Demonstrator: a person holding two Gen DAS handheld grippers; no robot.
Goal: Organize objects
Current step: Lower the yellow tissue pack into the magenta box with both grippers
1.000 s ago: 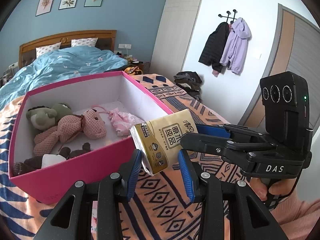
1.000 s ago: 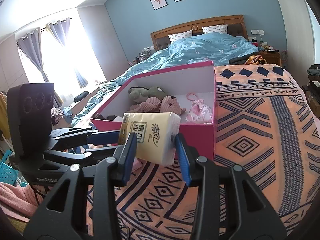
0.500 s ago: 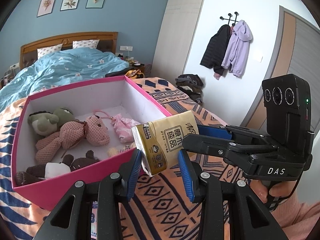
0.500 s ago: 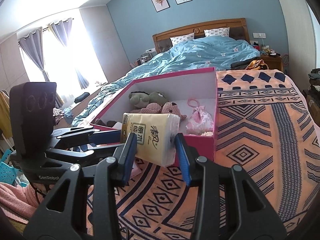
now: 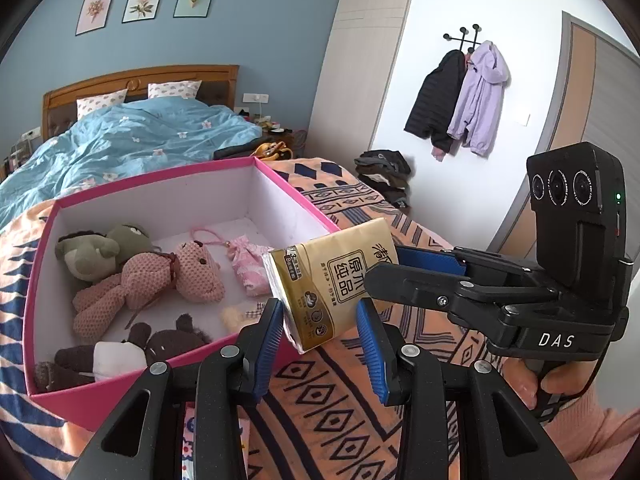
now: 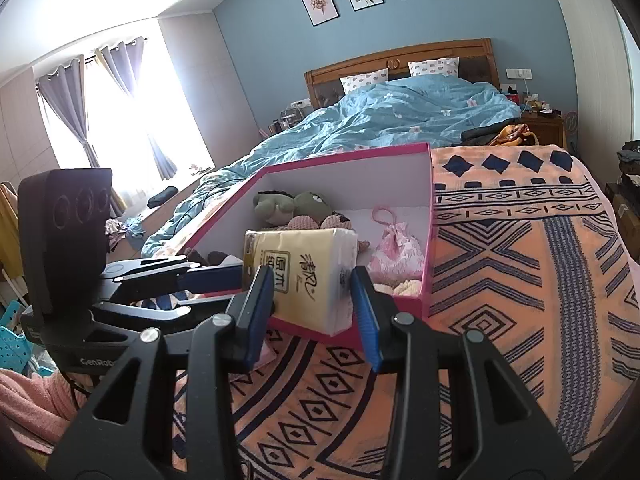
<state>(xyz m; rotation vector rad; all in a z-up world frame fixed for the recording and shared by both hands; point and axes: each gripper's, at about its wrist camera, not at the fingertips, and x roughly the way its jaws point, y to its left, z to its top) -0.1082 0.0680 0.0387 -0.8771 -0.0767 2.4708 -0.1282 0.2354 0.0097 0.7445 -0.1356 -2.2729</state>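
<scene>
A yellow tissue pack (image 5: 334,286) hangs in the air at the near right corner of a pink box (image 5: 140,376). Both grippers close on it: my left gripper (image 5: 320,334) pinches its lower end, and my right gripper (image 6: 314,298) holds it by its sides (image 6: 304,276). The right gripper's body (image 5: 520,300) reaches in from the right in the left wrist view. Inside the box lie a pink knitted bear (image 5: 160,280), a green plush (image 5: 96,248), a brown plush (image 5: 132,350) and a small pink pouch (image 5: 248,268).
The box (image 6: 428,240) sits on an orange patterned blanket (image 6: 520,280) at the foot of a bed with a blue duvet (image 6: 400,120). Coats (image 5: 460,100) hang on the wall at right, above a pile of clothes (image 5: 384,172) on the floor.
Both grippers and the tissue pack have risen and shifted slightly toward the box; more of the box's inside shows now. Both grips look unchanged.
</scene>
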